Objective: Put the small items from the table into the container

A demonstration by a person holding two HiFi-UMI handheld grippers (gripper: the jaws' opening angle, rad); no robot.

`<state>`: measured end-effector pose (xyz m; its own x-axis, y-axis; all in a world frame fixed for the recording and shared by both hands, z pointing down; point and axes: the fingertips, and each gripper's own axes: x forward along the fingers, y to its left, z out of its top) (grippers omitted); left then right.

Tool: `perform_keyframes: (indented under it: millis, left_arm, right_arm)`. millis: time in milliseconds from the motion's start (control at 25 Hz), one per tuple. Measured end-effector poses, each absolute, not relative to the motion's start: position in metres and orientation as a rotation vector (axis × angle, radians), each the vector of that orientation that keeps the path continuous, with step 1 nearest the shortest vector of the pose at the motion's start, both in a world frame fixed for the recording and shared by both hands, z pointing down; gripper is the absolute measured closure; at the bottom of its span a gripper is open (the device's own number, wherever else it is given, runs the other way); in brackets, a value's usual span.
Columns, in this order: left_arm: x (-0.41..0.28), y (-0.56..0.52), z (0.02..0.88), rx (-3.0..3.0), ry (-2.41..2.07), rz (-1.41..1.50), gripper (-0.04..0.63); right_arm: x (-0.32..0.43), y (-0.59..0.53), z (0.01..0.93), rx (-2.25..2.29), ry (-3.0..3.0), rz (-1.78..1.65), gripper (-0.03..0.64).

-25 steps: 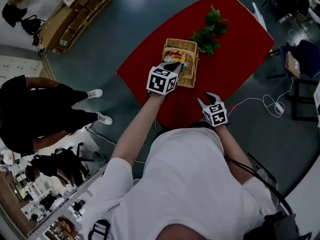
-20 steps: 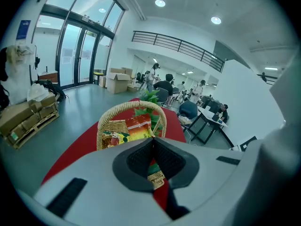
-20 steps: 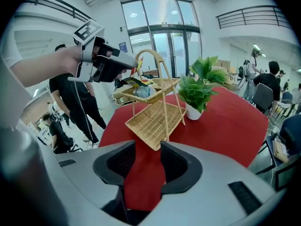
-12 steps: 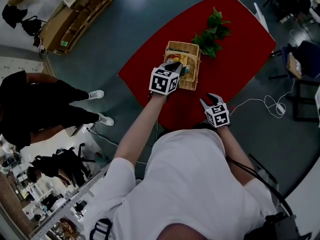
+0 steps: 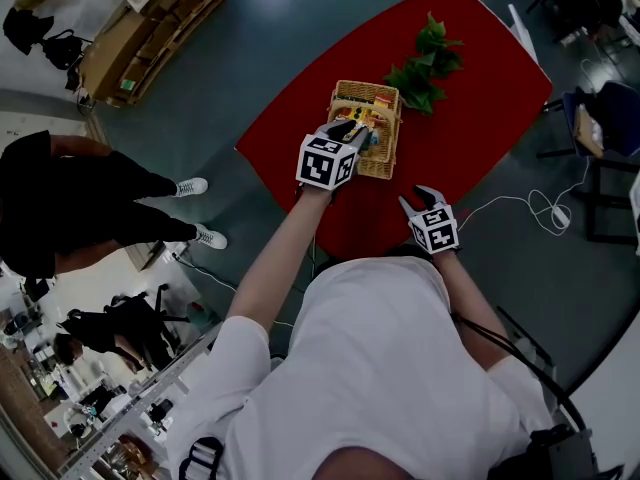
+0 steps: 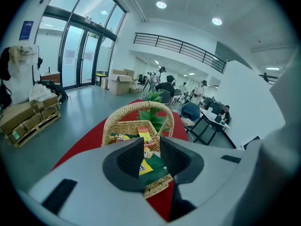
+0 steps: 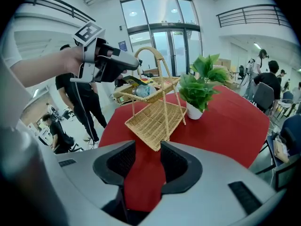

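Note:
A two-tier wicker basket (image 5: 381, 156) stands on the red table (image 5: 470, 118). Its top tray (image 6: 123, 126) holds several snack packets (image 6: 142, 136). My left gripper (image 5: 351, 130) hovers at the near end of that tray, and its jaws are opening. A green packet with a yellow label (image 6: 155, 170) lies at the tray's near rim, below the gap between the left gripper's (image 6: 151, 152) pads, which do not press on it. My right gripper (image 5: 421, 195) stays open and empty over the table's near edge. In the right gripper view the basket (image 7: 157, 117) stands just beyond the right gripper (image 7: 148, 162).
A potted green plant (image 5: 428, 60) stands on the table behind the basket (image 7: 199, 91). A person in black (image 5: 70, 203) stands on the floor at the left. A cable (image 5: 520, 206) and a chair (image 5: 603, 128) are at the right of the table.
The left gripper's jaws have parted over the basket's top tray, where they were shut before. The right gripper has stayed put. The person in black has shifted left.

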<state>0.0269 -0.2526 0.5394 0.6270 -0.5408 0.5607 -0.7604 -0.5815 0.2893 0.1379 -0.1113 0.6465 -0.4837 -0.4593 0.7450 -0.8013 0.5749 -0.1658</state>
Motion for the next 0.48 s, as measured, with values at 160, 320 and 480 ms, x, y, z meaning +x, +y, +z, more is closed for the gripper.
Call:
perform_keyframes:
  millis: [160, 320, 480]
  left_arm:
    - [0.025, -0.249, 0.539, 2.344, -1.024, 0.574, 0.502]
    - [0.024, -0.243, 0.534, 2.35, -1.031, 0.566, 0.502]
    - [0.021, -0.235, 0.53, 2.36, -1.037, 0.552, 0.502]
  right_arm:
    - [0.136, -0.111, 0.646, 0.998, -2.151, 0.662, 0.443]
    - [0.133, -0.106, 0.645, 0.988, -2.154, 0.654, 0.443]
    - [0.13, -0.101, 0.643, 0.981, -2.156, 0.645, 0.443]
